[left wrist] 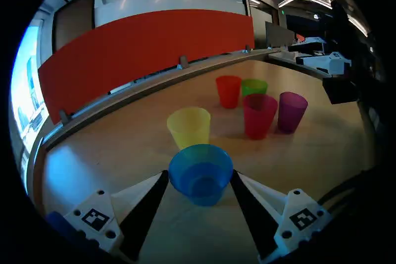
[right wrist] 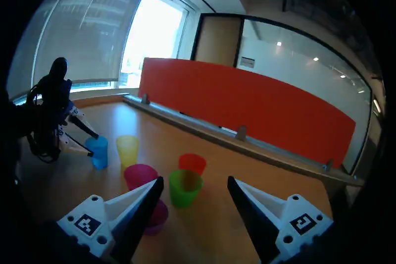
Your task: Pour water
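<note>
Snugly, the left gripper (left wrist: pixel 199 173) pinches a translucent blue plastic cup (left wrist: pixel 200 187).
Squeezed harder, its wall may buckle and spill; right gripper (right wrist: pixel 194 179) gapes empty.

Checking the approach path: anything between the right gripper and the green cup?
Nothing visible. The green cup stands ahead of the open right gripper, with bare table between. The pink cup is off to one side, the red cup beyond it.
</note>
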The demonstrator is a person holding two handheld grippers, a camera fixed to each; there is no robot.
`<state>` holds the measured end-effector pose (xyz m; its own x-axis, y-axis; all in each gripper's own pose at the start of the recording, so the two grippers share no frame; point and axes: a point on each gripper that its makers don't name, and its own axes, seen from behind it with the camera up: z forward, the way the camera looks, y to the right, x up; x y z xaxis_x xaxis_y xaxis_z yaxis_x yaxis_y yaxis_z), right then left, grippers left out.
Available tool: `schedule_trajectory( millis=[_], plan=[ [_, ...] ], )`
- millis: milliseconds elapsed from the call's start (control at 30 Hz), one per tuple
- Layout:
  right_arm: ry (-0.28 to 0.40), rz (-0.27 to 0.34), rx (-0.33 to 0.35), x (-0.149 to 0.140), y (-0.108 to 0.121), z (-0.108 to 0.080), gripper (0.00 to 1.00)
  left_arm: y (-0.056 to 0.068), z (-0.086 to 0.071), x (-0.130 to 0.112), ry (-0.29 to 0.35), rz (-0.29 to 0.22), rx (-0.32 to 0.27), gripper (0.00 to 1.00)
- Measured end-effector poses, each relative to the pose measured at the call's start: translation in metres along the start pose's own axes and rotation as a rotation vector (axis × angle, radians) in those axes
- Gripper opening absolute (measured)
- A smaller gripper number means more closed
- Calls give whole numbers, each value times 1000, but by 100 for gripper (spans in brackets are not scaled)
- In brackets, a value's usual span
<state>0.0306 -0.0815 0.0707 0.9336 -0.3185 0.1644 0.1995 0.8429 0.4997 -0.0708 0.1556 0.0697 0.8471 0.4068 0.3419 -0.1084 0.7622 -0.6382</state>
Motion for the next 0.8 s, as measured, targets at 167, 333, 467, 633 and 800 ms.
schedule_trajectory(
  millis=[167,333,467,633,800],
  plan=[
    [-5,-4,5,-3,-1,3,100,0,5,0,-2,-10,-10,92],
    [-10,-8,6,-6,-2,6,100,0,10,0,0,-6,-15,92],
    [-13,-7,9,-7,-3,8,100,-1,12,-1,-2,1,-16,92],
    [-14,-7,10,-8,-3,9,100,-2,15,-2,-3,11,-19,92],
    [-16,-12,8,-11,-3,11,100,-2,18,-2,0,16,-19,92]
  ],
)
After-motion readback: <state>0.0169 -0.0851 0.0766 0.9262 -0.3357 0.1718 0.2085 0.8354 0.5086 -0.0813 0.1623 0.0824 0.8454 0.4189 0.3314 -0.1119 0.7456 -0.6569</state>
